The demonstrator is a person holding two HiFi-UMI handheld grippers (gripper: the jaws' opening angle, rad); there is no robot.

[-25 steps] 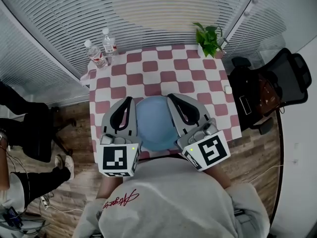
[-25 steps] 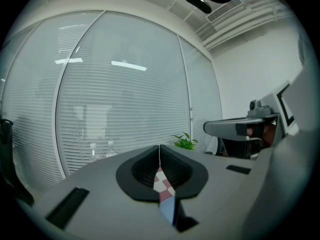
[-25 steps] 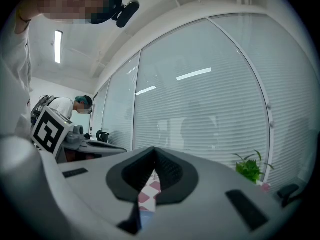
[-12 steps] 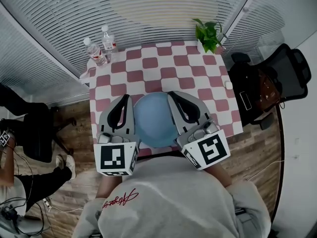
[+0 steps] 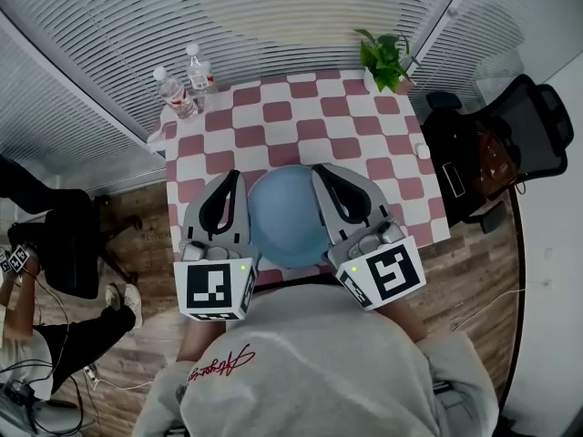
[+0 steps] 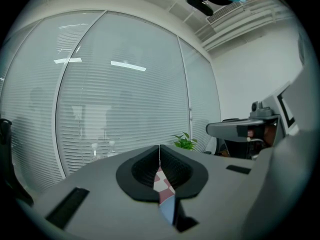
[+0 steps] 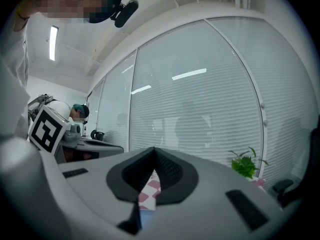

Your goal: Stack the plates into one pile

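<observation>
While you hold a gripper on either side of the plate, the checkered table [image 5: 301,121] fills the middle of the head view, its red and white squares running out toward the window blinds [image 5: 273,16]. Off its right side stands a black office chair [image 5: 528,144].

On the near half of the table lies the blue plate [image 5: 287,217], a round disc seen from above. Whether more than one is stacked there, you can't tell from up here.

Your left gripper [image 5: 235,178] flanks its left rim and your right gripper [image 5: 319,171] its right rim. Whether either touches the plate doesn't show.

Look along the left one: jaws pressed together, nothing between the pads. Same on the right, closed up and empty.

At the far right corner stands a potted plant [image 5: 383,62]. At the far left corner, two water bottles [image 5: 187,85] stand side by side.
</observation>
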